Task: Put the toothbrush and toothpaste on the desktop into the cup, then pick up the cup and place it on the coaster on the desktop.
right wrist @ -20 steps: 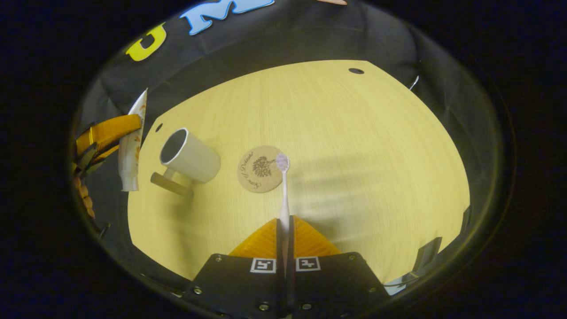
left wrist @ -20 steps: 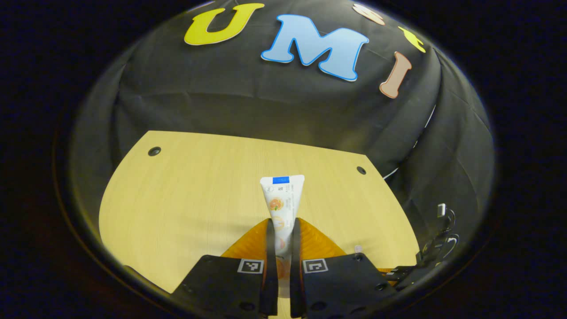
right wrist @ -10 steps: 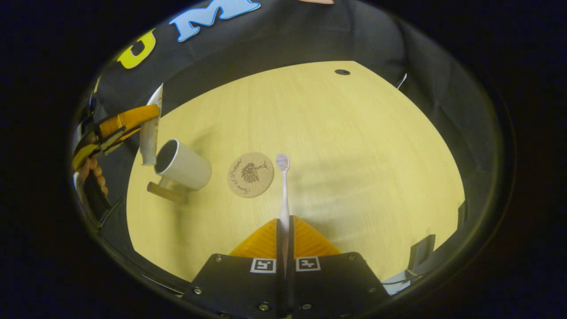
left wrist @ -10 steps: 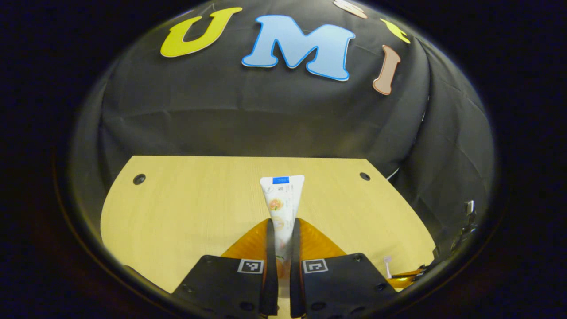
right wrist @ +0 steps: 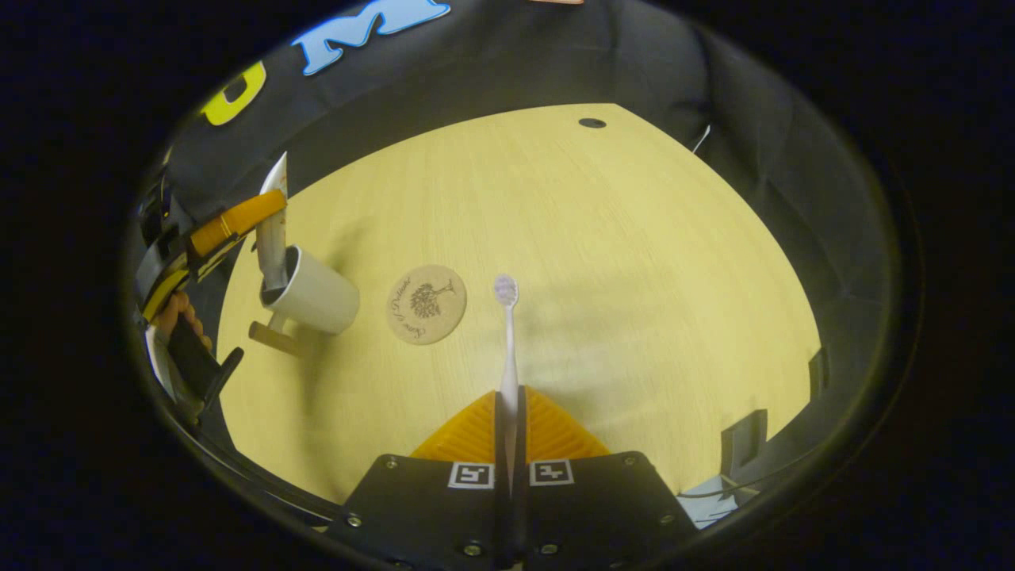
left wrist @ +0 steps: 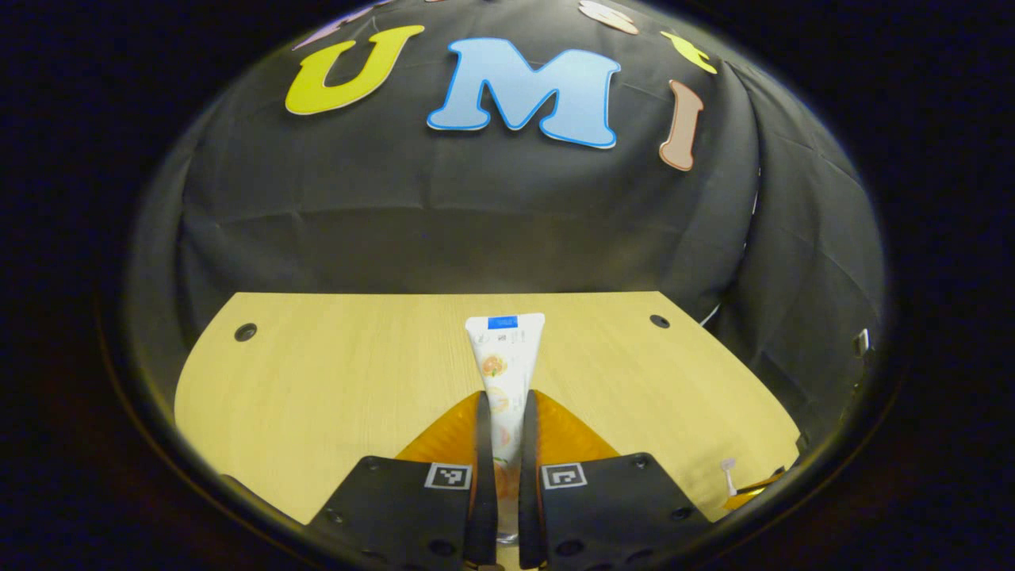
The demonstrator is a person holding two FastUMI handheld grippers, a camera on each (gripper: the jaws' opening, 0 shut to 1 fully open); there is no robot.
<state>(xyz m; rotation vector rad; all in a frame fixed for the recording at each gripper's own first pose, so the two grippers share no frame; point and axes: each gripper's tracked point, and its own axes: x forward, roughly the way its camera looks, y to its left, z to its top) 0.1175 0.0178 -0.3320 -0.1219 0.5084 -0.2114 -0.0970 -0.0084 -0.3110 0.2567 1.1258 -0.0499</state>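
Gripping, right gripper point(right wrist: 509, 408): both fingers pressed on the toothbrush point(right wrist: 506, 341) handle; bristle head points forward, held above the desk point(right wrist: 634, 262).
Gripping, left gripper point(left wrist: 505, 420): fingers clamped on the tube point(left wrist: 505, 373), crimped end forward; seen in the right gripper view at far left point(right wrist: 238, 218), a hand point(right wrist: 176, 309) behind it.
Coaster point(right wrist: 426, 304): flat on the desk, bare, just left of the brush head.
Cup point(right wrist: 311, 293): stands beside the coaster, apart from it, handle toward the near edge.
Cup contents: tube point(right wrist: 273, 230) upright, its lower end inside the mouth.
Far: desk holes point(left wrist: 245, 331), black wall point(left wrist: 476, 214).
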